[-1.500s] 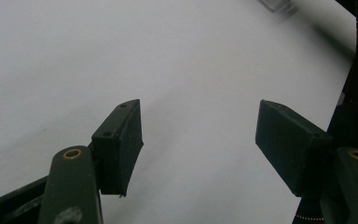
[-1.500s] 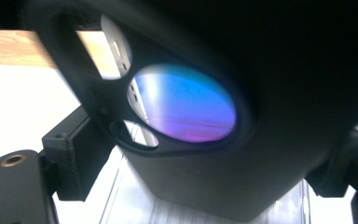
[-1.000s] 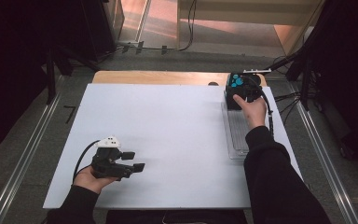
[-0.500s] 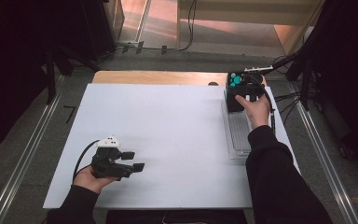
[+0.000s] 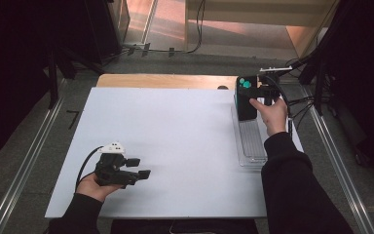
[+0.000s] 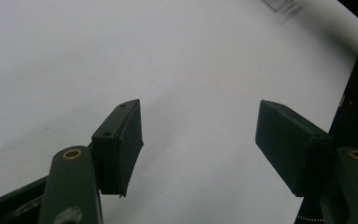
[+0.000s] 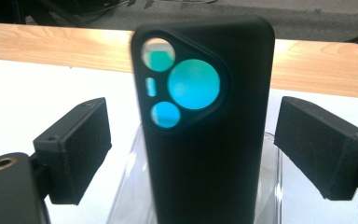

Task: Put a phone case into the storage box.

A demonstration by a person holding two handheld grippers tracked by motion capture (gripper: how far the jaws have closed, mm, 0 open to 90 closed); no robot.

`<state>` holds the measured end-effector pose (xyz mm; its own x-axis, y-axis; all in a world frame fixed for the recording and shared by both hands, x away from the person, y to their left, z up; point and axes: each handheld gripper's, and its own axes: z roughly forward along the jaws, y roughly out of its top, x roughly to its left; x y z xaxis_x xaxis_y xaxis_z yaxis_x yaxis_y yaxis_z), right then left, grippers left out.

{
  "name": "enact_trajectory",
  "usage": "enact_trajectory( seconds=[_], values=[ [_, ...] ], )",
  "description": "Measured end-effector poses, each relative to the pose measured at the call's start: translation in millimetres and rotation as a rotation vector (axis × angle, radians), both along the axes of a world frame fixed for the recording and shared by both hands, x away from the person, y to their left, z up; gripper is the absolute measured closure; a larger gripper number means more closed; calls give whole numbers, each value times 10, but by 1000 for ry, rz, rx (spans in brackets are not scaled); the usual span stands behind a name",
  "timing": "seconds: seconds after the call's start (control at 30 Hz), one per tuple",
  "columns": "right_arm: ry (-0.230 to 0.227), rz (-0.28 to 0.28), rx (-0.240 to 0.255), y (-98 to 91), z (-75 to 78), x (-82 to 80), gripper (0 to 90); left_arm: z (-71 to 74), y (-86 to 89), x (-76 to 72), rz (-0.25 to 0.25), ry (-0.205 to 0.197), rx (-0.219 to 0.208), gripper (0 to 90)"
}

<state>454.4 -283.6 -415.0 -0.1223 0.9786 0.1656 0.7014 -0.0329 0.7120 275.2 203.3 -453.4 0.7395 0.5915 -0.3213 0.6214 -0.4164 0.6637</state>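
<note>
A black phone case [image 5: 246, 100] with teal camera cut-outs stands upright at the far end of a clear plastic tray [image 5: 251, 141] on the right side of the table. My right gripper [image 5: 254, 95] is at the case. In the right gripper view the case [image 7: 205, 140] rises between the two pads, with a clear gap at the left pad [image 7: 77, 149] and the right pad close to its edge, so the jaws read as open. A thumb lies against the case. My left gripper [image 5: 140, 167] rests at the front left, open and empty over the white board [image 6: 191, 56].
The white board [image 5: 175, 136] covers most of the table, with a strip of wood [image 5: 165, 80] along its far edge. Cables run off behind the tray at the far right. Metal rails flank the table on both sides.
The right hand has risen a little at the far end of the tray, and the case now shows taller and more upright. The left hand has not moved.
</note>
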Motion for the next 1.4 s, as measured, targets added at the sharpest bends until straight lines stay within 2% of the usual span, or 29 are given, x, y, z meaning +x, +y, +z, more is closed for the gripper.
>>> enact_trajectory(
  seconds=[0.03, 0.13, 0.27, 0.43, 0.53, 0.6, 0.67, 0.77, 0.87, 1.0, 1.23, 1.4],
  values=[
    [-3, -2, -8, 22, 28, -28, 95, 1, 1, 1, 1, 1, -1, 314],
    [-11, 43, -8, 88, 90, -117, 95, 4, 6, 6, 5, 2, -3, 314],
    [-16, 108, 21, 185, 134, -237, 95, 7, 11, 17, 5, 1, -9, 314],
    [-8, 181, 47, 330, 122, -373, 103, 10, 13, 31, 2, 4, -8, 314],
    [-2, 239, 92, 397, 103, -437, 114, 12, 16, 42, 2, 4, -8, 314],
    [-8, 270, 88, 451, 107, -489, 116, 15, 19, 48, 3, 8, -9, 314],
    [-14, 304, 109, 494, 103, -540, 116, 13, 25, 59, 0, 9, -12, 314],
    [-3, 346, 106, 555, 92, -605, 117, 19, 31, 73, -2, 11, -13, 314],
    [8, 376, 108, 599, 82, -661, 120, 24, 30, 83, -6, 9, -13, 314],
    [23, 416, 146, 628, 68, -731, 123, 30, 26, 98, -13, 8, -16, 314],
    [39, 480, 140, 702, 53, -894, 126, 40, 29, 124, -19, 6, -18, 314],
    [55, 519, 161, 728, 21, -1008, 130, 44, 17, 130, -19, 8, -21, 314]
  ],
)
